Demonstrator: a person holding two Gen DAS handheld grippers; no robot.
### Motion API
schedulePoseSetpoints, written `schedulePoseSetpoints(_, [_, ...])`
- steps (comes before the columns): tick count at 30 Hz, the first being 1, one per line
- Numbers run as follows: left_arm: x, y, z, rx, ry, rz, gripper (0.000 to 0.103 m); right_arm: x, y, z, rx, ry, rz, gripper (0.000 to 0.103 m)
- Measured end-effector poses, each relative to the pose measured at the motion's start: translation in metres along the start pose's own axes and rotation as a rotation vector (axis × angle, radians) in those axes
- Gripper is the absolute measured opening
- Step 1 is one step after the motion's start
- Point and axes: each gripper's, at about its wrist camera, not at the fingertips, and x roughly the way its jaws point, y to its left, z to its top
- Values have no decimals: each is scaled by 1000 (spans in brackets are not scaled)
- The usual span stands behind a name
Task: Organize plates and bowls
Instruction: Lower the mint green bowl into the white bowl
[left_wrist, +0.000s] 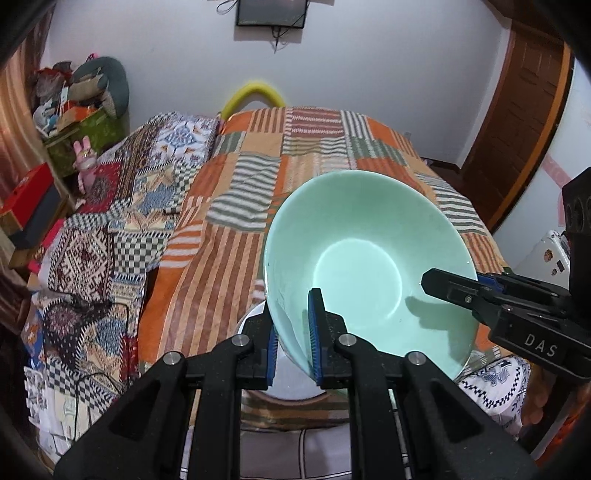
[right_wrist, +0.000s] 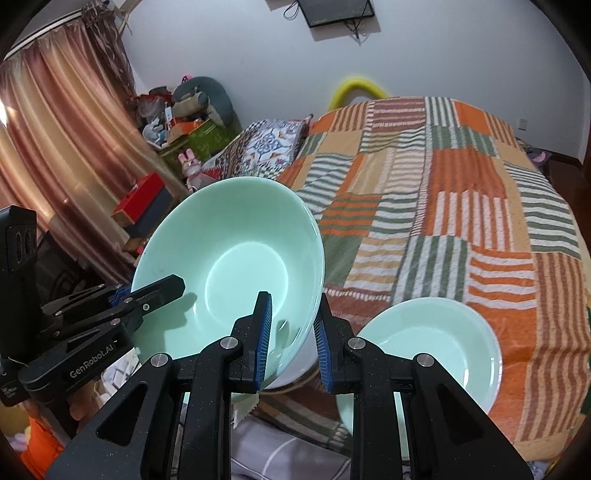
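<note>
Right wrist: one green bowl (right_wrist: 236, 266), one green plate (right_wrist: 443, 347), two grippers.

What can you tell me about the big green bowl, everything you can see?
The bowl is pale mint green, glossy like glazed ceramic or glass, wide-rimmed with a round flat bottom, and empty. It is held tilted above the striped bedspread. The left gripper and right gripper each clamp its rim from opposite sides. A white dish sits below it.

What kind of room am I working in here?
Most likely a bedroom in a home. A bed with a striped patchwork bedspread fills most of the view, long curtains hang at one side, and boxes with a soft toy are piled in the corner.
</note>
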Motion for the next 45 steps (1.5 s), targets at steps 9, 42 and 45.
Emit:
schedulePoseSetpoints(9, [29,23,-17,-54,74,4,14,28,12,-8,-27,72,-15,21])
schedulePoseSetpoints(42, [125,54,-68,-120,303,43,15,116,8,-39,-22,303,-82,21])
schedulePoseSetpoints(45, [127,52,-67,-104,300,59,15,118,6,-39,-14,305,-81,21])
